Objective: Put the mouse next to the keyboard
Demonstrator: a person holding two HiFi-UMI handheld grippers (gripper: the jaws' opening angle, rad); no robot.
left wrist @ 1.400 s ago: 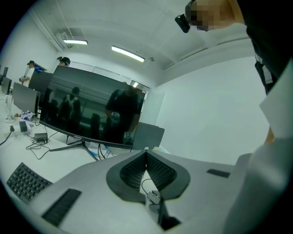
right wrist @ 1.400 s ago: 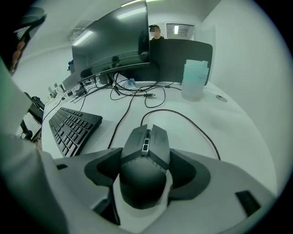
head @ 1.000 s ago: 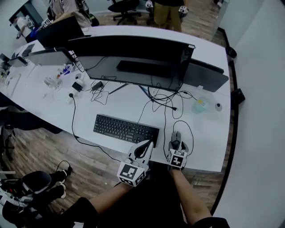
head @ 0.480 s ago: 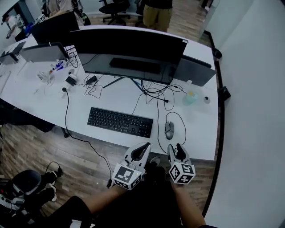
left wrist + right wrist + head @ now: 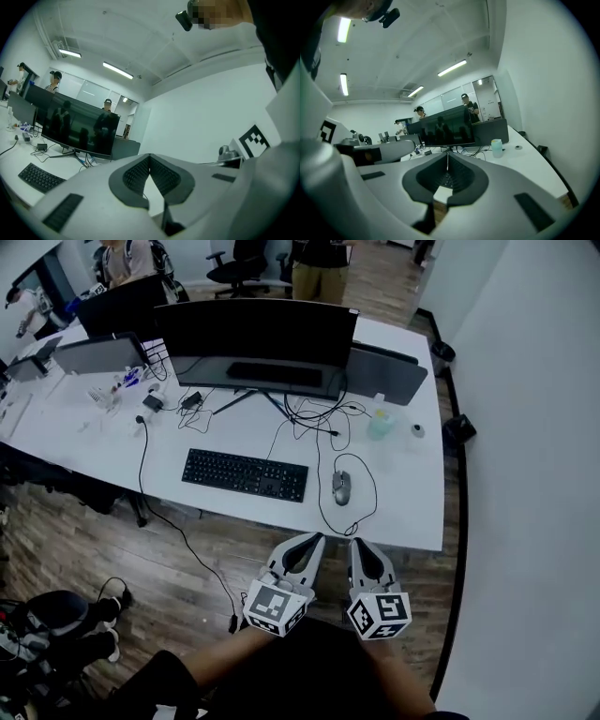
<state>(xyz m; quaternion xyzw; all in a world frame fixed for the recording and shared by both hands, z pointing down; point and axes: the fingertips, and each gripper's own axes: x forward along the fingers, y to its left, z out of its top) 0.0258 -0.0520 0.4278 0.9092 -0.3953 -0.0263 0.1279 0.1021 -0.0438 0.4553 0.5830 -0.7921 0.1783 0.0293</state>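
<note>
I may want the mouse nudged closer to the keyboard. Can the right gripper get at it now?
Probably yes: the mouse lies in the open, straight ahead of the right gripper, with nothing between them. Its shut jaws must open first.

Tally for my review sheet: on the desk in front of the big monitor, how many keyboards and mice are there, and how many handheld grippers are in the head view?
keyboard: 1
mouse: 1
grippers: 2 (left gripper, right gripper)
Total: 4
</note>
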